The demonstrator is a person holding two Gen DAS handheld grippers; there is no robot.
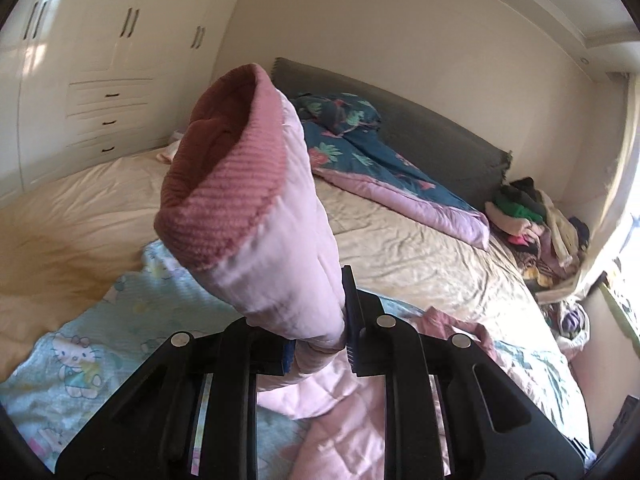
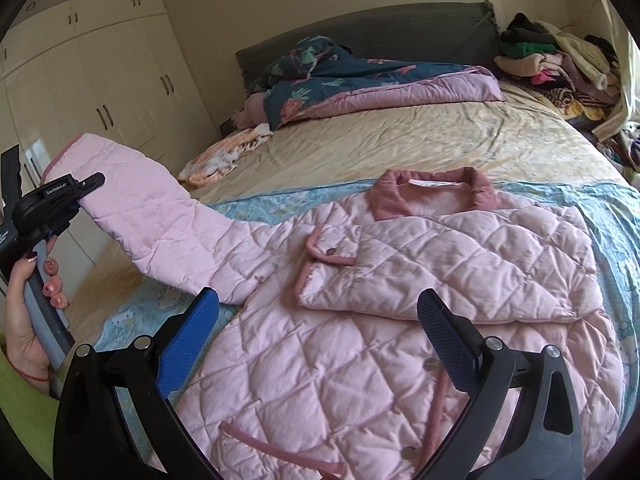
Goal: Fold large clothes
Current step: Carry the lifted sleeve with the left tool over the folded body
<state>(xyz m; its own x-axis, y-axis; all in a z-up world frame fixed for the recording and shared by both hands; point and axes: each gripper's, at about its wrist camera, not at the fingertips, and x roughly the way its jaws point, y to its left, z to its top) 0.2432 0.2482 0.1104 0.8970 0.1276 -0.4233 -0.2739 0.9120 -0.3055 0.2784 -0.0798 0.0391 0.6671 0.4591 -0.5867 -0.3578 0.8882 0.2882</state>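
Left gripper [image 2: 86, 184] lifted a sleeve [image 2: 132, 208] of the pink jacket [image 2: 320, 360] off the bed [image 2: 360, 148].

The left fingers [image 1: 352, 320] were clamped on the sleeve near its cuff [image 1: 216, 216], holding it raised out to the jacket's left. The jacket lay front-up on a blue blanket [image 2: 624, 248], its other sleeve folded across the chest. The right gripper [image 2: 320, 336] hovered above the jacket, fingers [image 2: 188, 344] wide apart and empty.

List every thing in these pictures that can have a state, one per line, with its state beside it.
Left gripper: shut on the sleeve.
Right gripper: open, holding nothing.
Sleeve: lifted off the bed, stretched out sideways.
Jacket: lying flat, other sleeve folded across the front.
Collar: open.
Wardrobe doors: closed.
Drawers: closed.
Quilt: bunched up.
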